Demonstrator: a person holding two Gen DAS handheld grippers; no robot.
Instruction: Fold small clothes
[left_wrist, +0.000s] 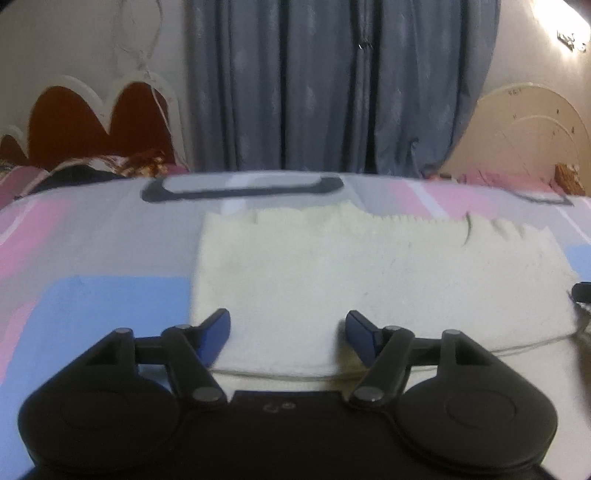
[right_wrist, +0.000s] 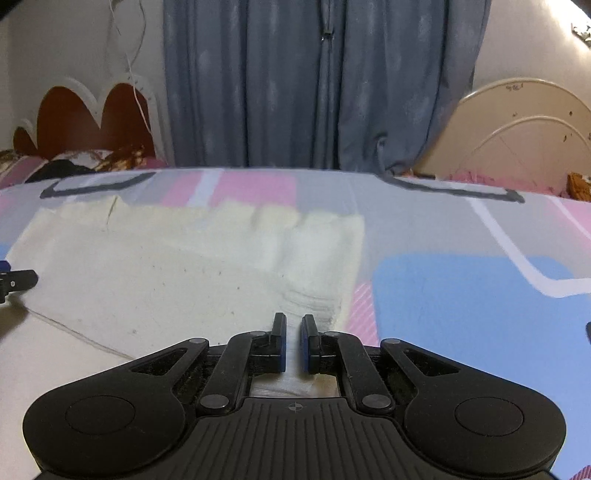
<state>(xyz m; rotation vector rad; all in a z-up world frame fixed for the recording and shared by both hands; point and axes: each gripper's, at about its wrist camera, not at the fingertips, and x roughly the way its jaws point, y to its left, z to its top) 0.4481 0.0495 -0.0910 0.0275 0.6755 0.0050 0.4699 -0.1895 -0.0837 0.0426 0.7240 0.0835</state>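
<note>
A cream knitted cloth (left_wrist: 369, 280) lies flat on the bed, folded, with a scalloped far edge. It also shows in the right wrist view (right_wrist: 166, 266). My left gripper (left_wrist: 288, 332) is open over the cloth's near left part, its blue pads wide apart, nothing between them. My right gripper (right_wrist: 293, 332) is shut on the cloth's near right corner, which bunches into wrinkles just ahead of the fingers. The left gripper's tip shows at the left edge of the right wrist view (right_wrist: 18, 278).
The bed sheet (right_wrist: 461, 295) has pink, blue and grey blocks. Blue-grey curtains (left_wrist: 332, 85) hang behind. A red scalloped headboard (left_wrist: 92, 122) stands at far left, a cream headboard (right_wrist: 517, 125) at far right. Crumpled bedding (left_wrist: 92, 170) lies at the far left.
</note>
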